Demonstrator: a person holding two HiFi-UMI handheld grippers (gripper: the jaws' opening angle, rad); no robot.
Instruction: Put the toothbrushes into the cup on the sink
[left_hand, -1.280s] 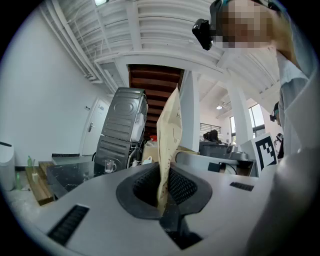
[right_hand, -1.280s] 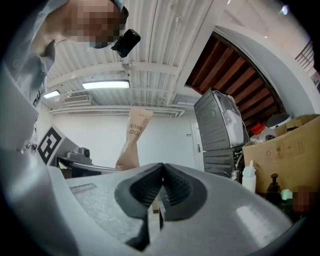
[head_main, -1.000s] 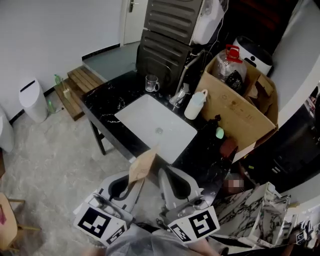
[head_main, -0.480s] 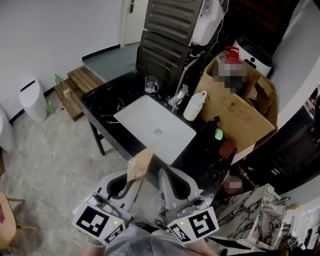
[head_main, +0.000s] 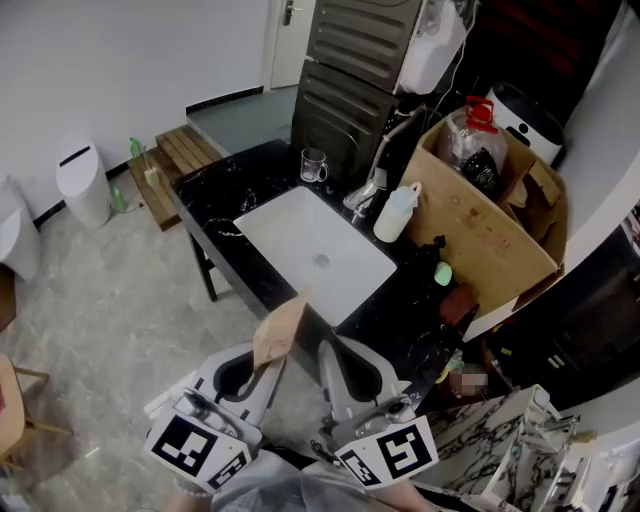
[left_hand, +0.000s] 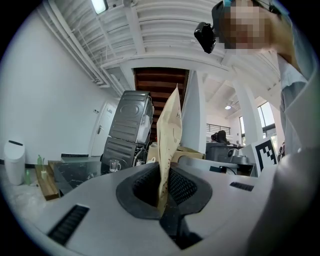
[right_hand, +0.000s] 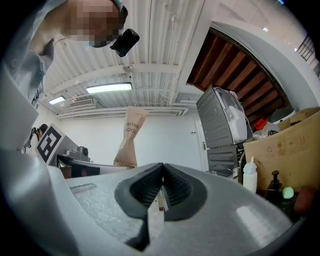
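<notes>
one brown paper packet (left_hand: 169, 130) stands pinched in left tongs (left_hand: 162, 192).

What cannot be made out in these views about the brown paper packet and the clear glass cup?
- Contents of the brown paper packet, every view: the paper itself hides whether toothbrushes are inside.
- The packet's lower end, left gripper view: clamped out of sight inside the left gripper.
- The packet's print, right gripper view: small and creased, only partly legible.
- Inside of the clear glass cup, head view: too small to tell what it holds.
</notes>
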